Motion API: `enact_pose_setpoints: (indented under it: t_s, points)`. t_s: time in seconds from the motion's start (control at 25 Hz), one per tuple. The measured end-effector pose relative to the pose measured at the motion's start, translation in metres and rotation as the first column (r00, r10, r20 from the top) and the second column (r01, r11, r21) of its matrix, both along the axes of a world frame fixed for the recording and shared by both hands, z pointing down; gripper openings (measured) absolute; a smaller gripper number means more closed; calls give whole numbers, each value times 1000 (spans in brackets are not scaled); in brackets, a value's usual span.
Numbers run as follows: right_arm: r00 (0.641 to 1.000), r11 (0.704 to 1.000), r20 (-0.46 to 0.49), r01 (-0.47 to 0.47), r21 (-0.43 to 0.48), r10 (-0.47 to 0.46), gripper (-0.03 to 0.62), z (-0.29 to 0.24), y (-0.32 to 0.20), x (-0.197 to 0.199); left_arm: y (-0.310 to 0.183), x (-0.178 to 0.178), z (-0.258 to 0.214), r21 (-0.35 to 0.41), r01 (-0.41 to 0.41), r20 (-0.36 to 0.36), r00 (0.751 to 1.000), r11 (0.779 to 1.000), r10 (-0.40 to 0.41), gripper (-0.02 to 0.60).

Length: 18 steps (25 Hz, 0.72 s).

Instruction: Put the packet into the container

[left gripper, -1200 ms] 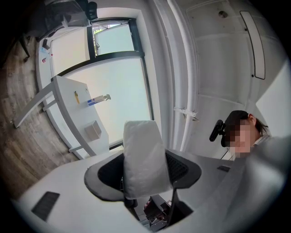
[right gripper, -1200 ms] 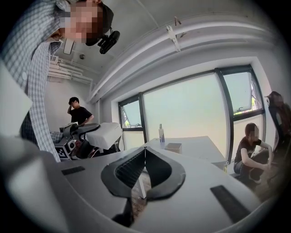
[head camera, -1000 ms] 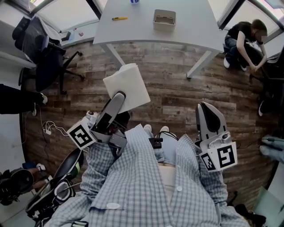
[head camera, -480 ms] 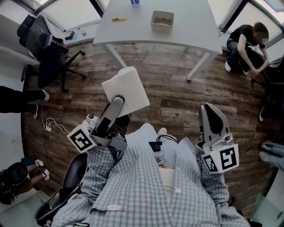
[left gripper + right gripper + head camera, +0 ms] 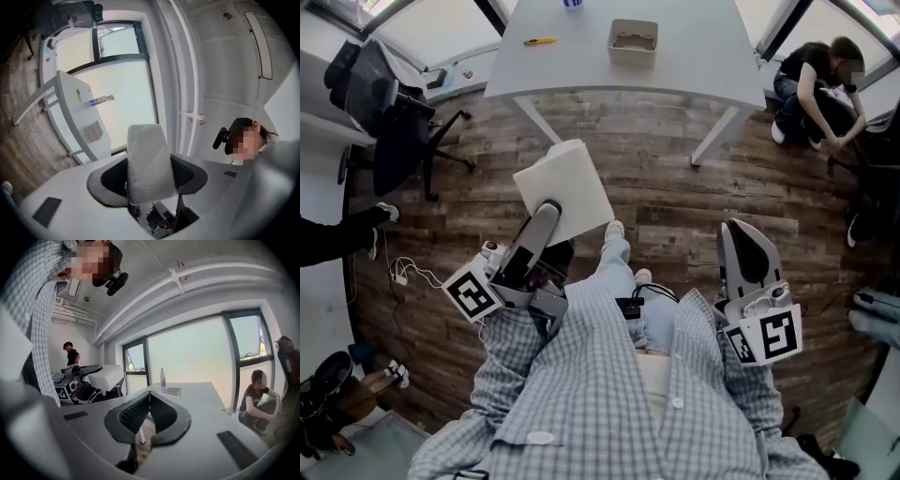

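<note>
A white packet [image 5: 565,186] is clamped in my left gripper [image 5: 548,210], held out in front of my body above the wooden floor. In the left gripper view the packet [image 5: 146,159] stands upright between the dark pads [image 5: 186,173] of my left gripper [image 5: 150,176] and hides the gap. The container [image 5: 633,39], a small pale box, sits on the grey table [image 5: 694,52] far ahead; it also shows as the container [image 5: 93,131] and the container [image 5: 172,391]. My right gripper [image 5: 741,227] is shut and holds nothing; its jaws meet in the right gripper [image 5: 149,397].
A yellow pen [image 5: 539,41] lies on the table left of the container, and a spray bottle [image 5: 162,379] stands behind it. A black office chair [image 5: 389,122] stands at the left. A person [image 5: 820,80] crouches at the table's right end. Cables [image 5: 403,272] lie on the floor.
One of my feet has stepped forward and the table sits a little further left in the head view. Both grippers keep their pose, the packet still in the left one.
</note>
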State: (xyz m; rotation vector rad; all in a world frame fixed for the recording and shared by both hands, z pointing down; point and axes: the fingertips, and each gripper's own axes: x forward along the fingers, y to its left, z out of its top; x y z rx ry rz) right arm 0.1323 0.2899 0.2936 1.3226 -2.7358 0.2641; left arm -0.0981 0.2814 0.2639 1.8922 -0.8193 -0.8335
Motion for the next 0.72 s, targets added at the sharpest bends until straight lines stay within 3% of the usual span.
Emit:
enact_pose_setpoints:
  t_s: [0.4, 0.72]
  points:
    - [996, 996, 0, -88, 29, 88, 12, -11, -78, -21, -84, -26, 0, -5, -47, -1, 999, 999, 47, 259]
    - [993, 992, -20, -117, 55, 118, 12, -20, -126, -48, -141, -50, -11, 32, -86, -1, 996, 996, 86, 259]
